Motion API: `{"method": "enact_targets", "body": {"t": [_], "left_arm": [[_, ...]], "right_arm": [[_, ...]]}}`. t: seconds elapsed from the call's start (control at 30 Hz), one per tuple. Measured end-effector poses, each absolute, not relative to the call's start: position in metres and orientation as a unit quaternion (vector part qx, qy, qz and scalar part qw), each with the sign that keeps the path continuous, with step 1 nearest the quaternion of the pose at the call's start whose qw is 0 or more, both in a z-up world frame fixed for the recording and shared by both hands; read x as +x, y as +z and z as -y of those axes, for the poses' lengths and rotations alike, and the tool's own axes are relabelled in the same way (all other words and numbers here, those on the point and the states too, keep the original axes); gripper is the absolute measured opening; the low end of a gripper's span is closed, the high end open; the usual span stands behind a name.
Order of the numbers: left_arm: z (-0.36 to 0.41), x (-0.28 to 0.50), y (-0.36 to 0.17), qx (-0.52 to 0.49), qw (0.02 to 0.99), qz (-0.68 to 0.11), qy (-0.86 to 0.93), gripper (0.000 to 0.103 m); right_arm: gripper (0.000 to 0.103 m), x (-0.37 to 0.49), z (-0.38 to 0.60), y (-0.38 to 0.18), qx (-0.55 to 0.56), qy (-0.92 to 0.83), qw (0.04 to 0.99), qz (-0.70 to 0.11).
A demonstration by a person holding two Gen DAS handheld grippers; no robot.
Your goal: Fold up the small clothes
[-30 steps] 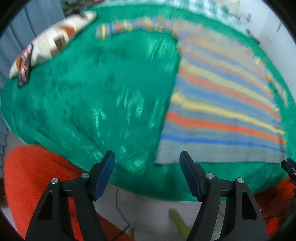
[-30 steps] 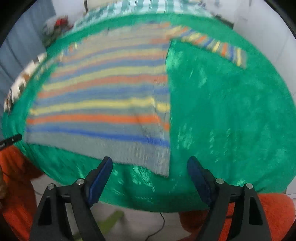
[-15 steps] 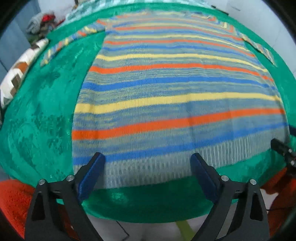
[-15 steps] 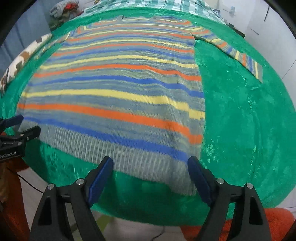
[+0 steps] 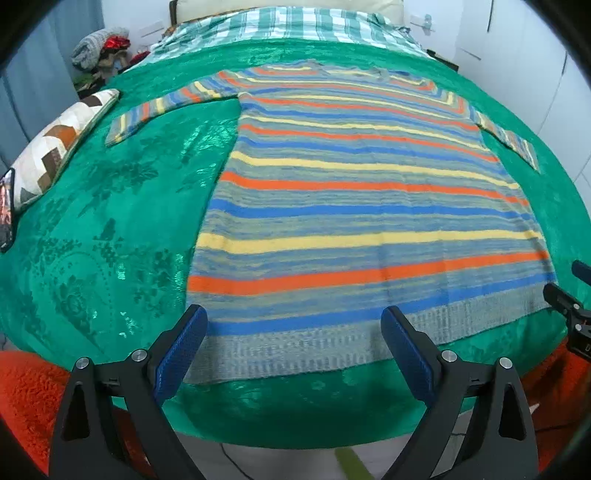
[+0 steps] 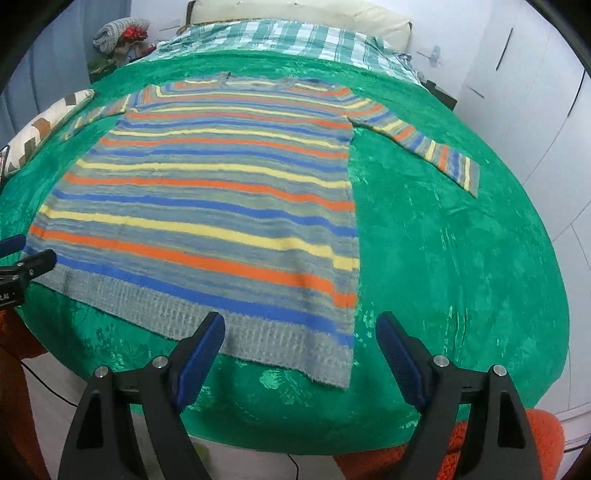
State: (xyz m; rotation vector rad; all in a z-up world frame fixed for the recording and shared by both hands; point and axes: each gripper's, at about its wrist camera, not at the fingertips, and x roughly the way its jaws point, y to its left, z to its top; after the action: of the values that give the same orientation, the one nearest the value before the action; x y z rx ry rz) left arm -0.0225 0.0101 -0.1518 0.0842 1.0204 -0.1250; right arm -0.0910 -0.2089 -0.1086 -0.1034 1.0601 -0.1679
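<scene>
A knitted sweater [image 5: 351,206] with blue, yellow and orange stripes lies flat on a green blanket [image 5: 110,221], both sleeves spread out to the sides. My left gripper [image 5: 293,317] hovers open over the left half of the grey hem with nothing between its fingers. The right wrist view shows the same sweater [image 6: 207,206]. My right gripper [image 6: 300,323] stands open above the hem's right corner, also with nothing in it. Each gripper's tip shows at the edge of the other's view.
A zigzag-patterned pillow [image 5: 55,147] lies at the blanket's left edge. A green checked sheet [image 5: 295,22] covers the bed's far end, with a heap of clothes [image 5: 96,48] beyond. Orange fluffy fabric [image 5: 26,398] and a cable on the floor lie below the near edge.
Both views have swung from the blanket beside the sweater to facing its hem squarely. The left jaws have spread wider. The sweater has not moved.
</scene>
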Motion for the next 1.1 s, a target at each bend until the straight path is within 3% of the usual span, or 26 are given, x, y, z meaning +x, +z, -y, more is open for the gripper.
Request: {"method": "enact_targets", "body": {"t": [0.37, 0.57, 0.73, 0.8, 0.9, 1.1], "left_arm": [[-0.013, -0.014, -0.153, 0.063, 0.880, -0.469, -0.038, 0.096], [-0.008, -0.012, -0.150, 0.086, 0.883, -0.459, -0.048, 0.096], [-0.005, -0.008, -0.138, 0.071, 0.891, -0.444, -0.060, 0.098], [-0.004, -0.008, -0.137, 0.077, 0.895, -0.435, -0.054, 0.098], [-0.004, -0.006, -0.143, 0.081, 0.893, -0.441, -0.051, 0.098], [-0.002, 0.001, -0.150, 0.069, 0.887, -0.452, -0.055, 0.098]], "right_arm": [[0.083, -0.088, 0.234, -0.104, 0.040, -0.062, 0.872, -0.483], [0.083, -0.071, 0.276, -0.105, 0.160, -0.022, 0.865, -0.476], [0.083, -0.018, 0.385, -0.094, 0.282, -0.032, 0.848, -0.448], [0.083, 0.017, 0.431, -0.103, 0.307, -0.040, 0.819, -0.482], [0.072, 0.058, 0.495, -0.110, 0.289, -0.091, 0.806, -0.509], [0.072, 0.102, 0.586, -0.100, 0.329, -0.151, 0.814, -0.455]]}}
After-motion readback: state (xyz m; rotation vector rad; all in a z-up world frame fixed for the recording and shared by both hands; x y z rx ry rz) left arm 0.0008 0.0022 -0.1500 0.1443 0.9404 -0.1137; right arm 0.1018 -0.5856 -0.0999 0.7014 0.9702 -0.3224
